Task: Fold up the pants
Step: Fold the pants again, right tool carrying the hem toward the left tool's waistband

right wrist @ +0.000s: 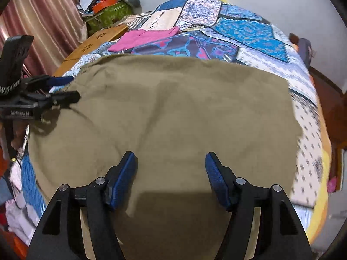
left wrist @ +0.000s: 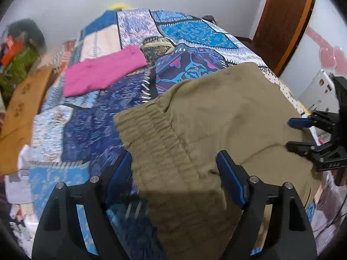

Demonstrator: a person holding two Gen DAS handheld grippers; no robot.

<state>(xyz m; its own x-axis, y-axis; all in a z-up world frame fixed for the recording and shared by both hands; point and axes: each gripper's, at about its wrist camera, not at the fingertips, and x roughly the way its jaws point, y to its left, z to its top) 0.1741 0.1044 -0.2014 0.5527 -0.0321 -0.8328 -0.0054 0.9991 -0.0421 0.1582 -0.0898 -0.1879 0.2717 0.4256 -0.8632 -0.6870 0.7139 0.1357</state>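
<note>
Olive-green pants (left wrist: pixel 216 112) lie spread flat on a patchwork bedspread (left wrist: pixel 91 130). Their ribbed elastic waistband (left wrist: pixel 156 134) runs down between the fingers of my left gripper (left wrist: pixel 174 158), which is open above it with its blue pads clear of the cloth. My right gripper (left wrist: pixel 289 134) shows at the pants' right edge, jaws apart. In the right wrist view the pants (right wrist: pixel 173 108) fill the middle. The right gripper (right wrist: pixel 170 155) hovers open over plain fabric. The left gripper (right wrist: pixel 74 87) sits at the pants' left edge, open.
A folded pink garment (left wrist: pixel 104 71) lies further back on the bed. A brown board with paw prints (left wrist: pixel 21 112) and a pile of clutter with a green bag (right wrist: pixel 108 13) stand off the bed's left side. A wooden door (left wrist: pixel 286 21) is at the right.
</note>
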